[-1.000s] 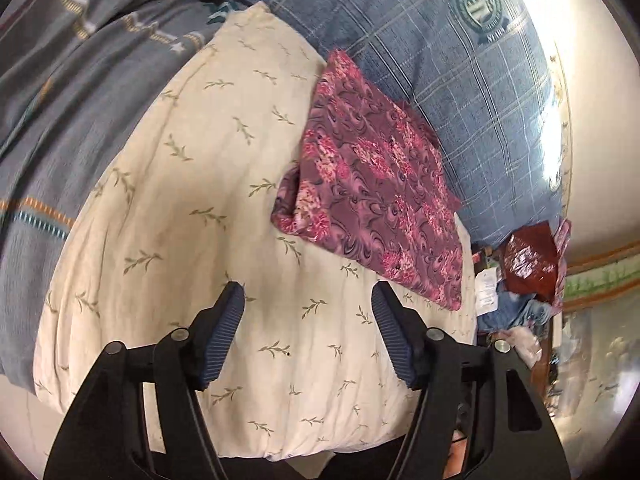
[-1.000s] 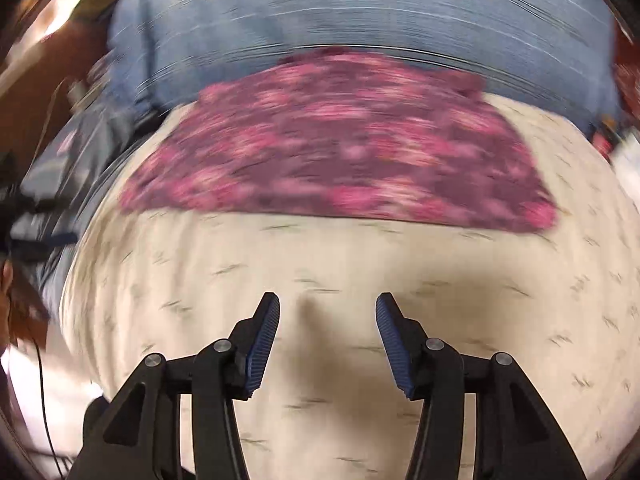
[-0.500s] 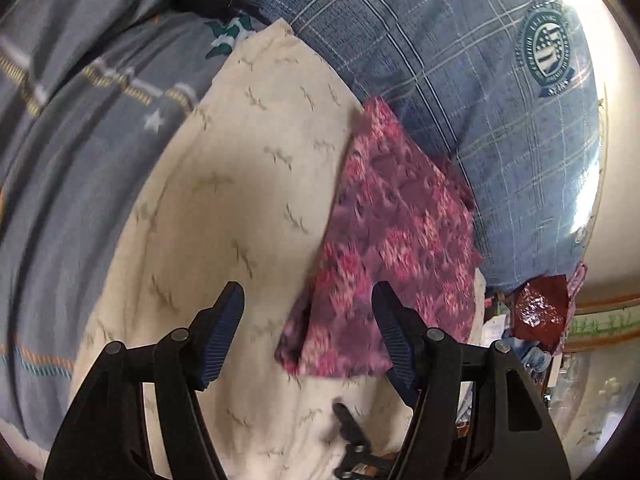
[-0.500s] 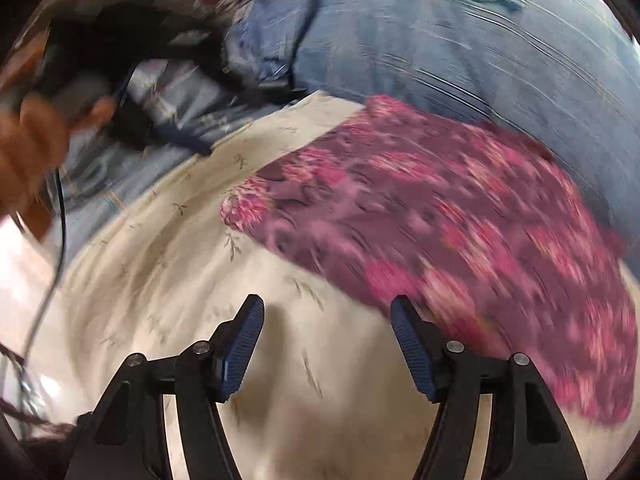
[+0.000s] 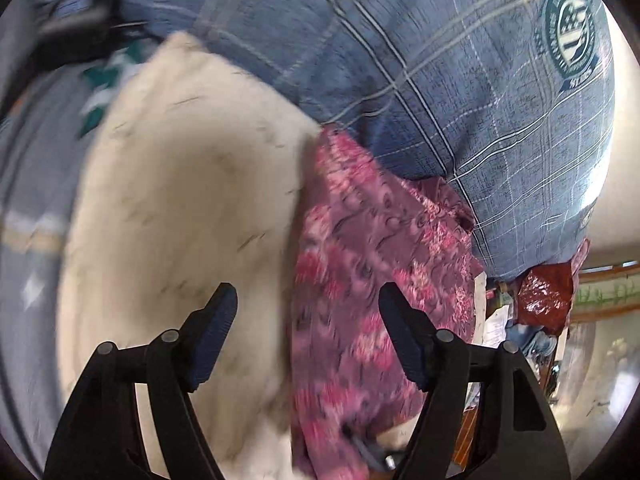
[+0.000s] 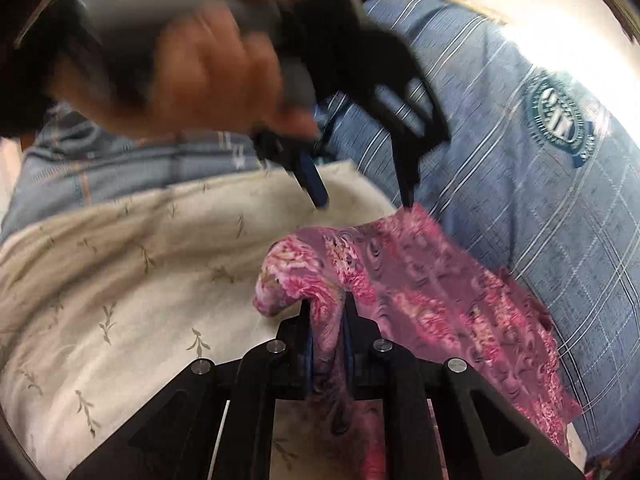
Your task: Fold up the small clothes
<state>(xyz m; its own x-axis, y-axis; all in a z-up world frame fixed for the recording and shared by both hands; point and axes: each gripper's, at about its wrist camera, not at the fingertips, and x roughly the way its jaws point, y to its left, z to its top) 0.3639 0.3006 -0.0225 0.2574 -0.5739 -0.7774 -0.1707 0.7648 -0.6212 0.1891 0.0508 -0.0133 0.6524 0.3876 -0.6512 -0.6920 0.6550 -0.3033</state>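
A purple-pink floral cloth (image 5: 360, 260) (image 6: 420, 292) lies on a cream leaf-print cover (image 5: 180, 200) (image 6: 120, 280), its far edge against a blue checked cushion (image 5: 440, 80). My right gripper (image 6: 328, 312) is closing on the cloth's near left corner. A raised fold is pinched between its pads. My left gripper (image 5: 306, 304) hovers over the cloth's left edge, its jaws opening, and nothing is pressed between them. In the right wrist view the left gripper (image 6: 364, 200) hangs just above the cloth's far corner, held by a hand (image 6: 192, 72).
The blue checked cushion (image 6: 520, 160) with a round green badge (image 5: 568, 36) borders the cloth on the far side. Grey-blue striped bedding (image 5: 28, 200) lies to the left. A red bag (image 5: 544, 296) and clutter sit beyond the bed's right end.
My right gripper moved up to the cloth's corner, rolled, and shut on a fold of it. My left gripper travelled across the cream cover until the cloth's edge lay under its jaws.
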